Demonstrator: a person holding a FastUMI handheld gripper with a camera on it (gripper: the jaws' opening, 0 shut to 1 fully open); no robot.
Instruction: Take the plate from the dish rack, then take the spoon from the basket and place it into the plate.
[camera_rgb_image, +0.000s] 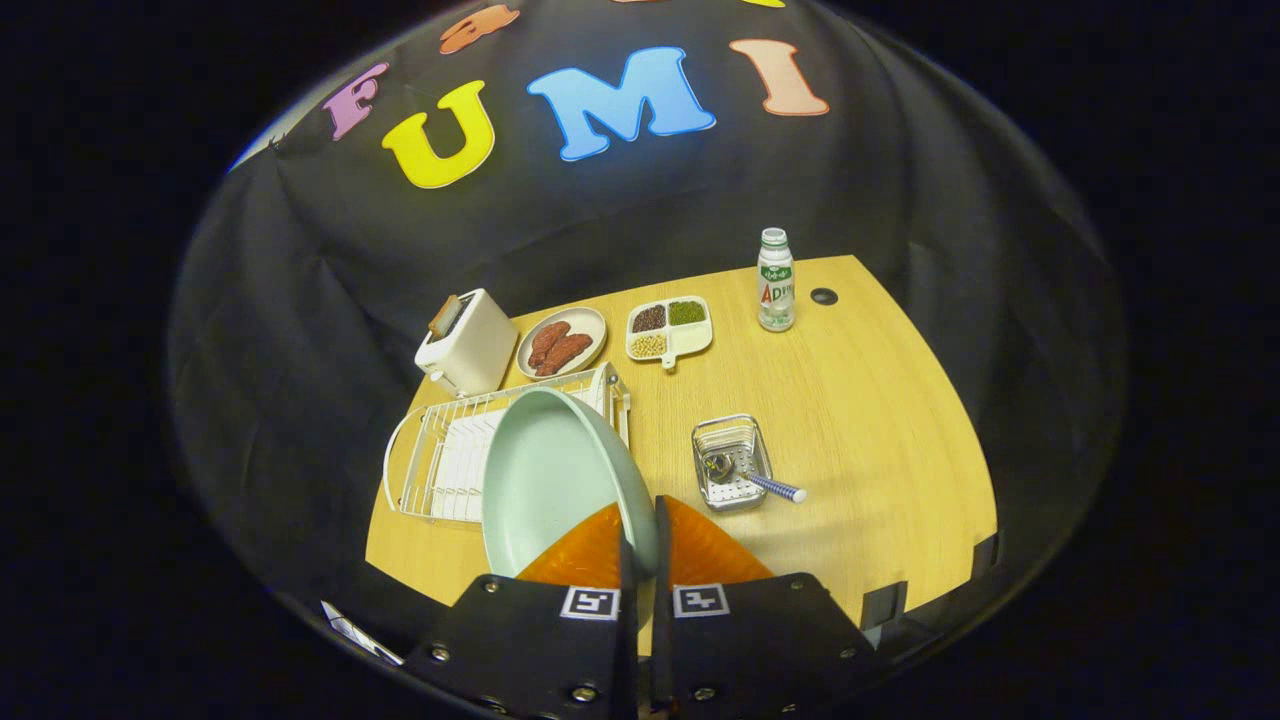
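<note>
In the gripper view, the gripper (640, 530) has its two orange fingers (585, 555) clamped on the near rim of the pale green plate (550, 475), one finger on each face of the rim. The plate is tilted up, held above the near end of the white wire dish rack (440, 460). The small metal basket (732, 462) stands on the wooden table (880, 420) to the right of the rack, well apart from it. The spoon (765, 485) lies in the basket, its blue-and-white handle sticking out over the basket's right edge. Beyond the rack stand a white toaster (466, 342) and a plate of sausages (561, 342).
</note>
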